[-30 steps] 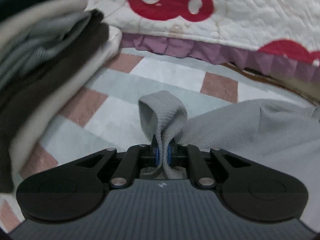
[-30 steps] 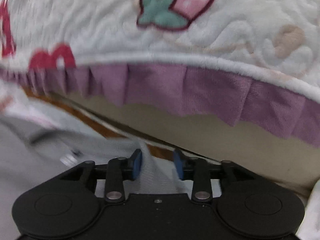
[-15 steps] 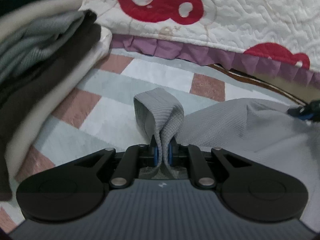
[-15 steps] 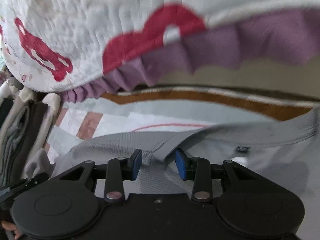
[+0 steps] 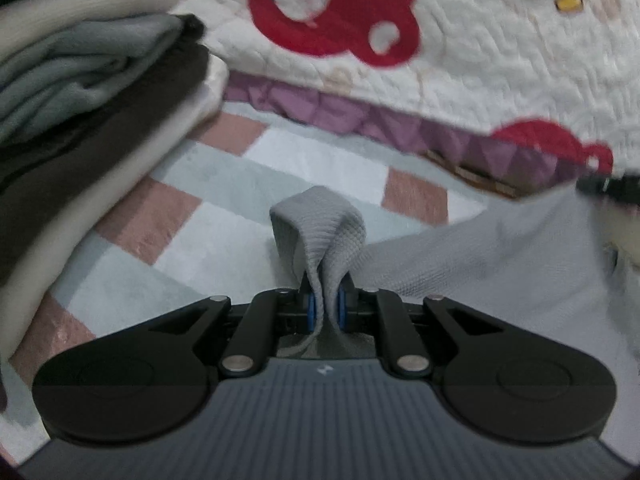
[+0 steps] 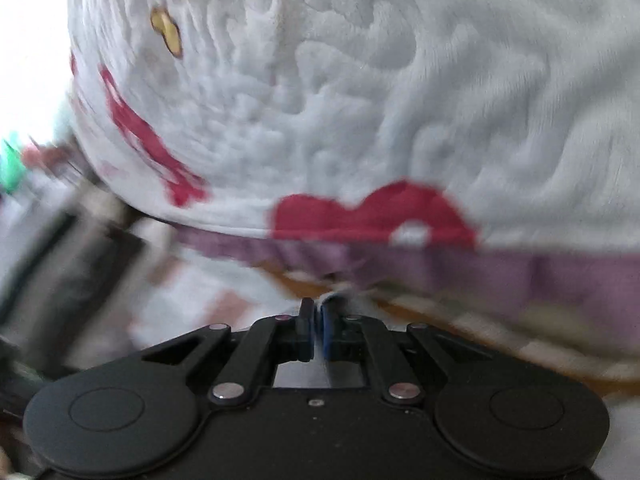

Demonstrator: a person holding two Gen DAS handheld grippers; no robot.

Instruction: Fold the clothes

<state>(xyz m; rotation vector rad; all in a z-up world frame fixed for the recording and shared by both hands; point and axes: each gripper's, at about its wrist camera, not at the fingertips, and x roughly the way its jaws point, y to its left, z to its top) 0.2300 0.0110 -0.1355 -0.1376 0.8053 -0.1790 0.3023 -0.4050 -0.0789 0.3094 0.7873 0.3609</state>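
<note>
Grey waffle-knit garment (image 5: pixel 460 268) lying spread over a checked mat of pink, white and pale green squares (image 5: pixel 240 216), one corner of it looping up in a small fold (image 5: pixel 320 224) and being pinched between the blue-padded jaws of the left gripper (image 5: pixel 325 312), clamped tight on the cloth. Trailing away to the right of that grip as a broad sheet, rising toward a dark blurred shape at the right edge (image 5: pixel 612 188), too smeared to identify. Sitting to the left, a stack of folded clothes in cream, grey-green and dark brown (image 5: pixel 92 108), resting on the mat well apart from the held fold. Hanging behind, a white quilted blanket with red bear prints and a purple ruffled hem (image 5: pixel 460 60), draping down to near the mat. In the right wrist view, heavily motion-blurred: right gripper (image 6: pixel 318 330) showing its jaws drawn almost together with a thin sliver of pale grey cloth (image 6: pixel 334 300) poking up between them, evidently nipping an edge of the garment. Looming close ahead, the same white blanket (image 6: pixel 360 80).
</note>
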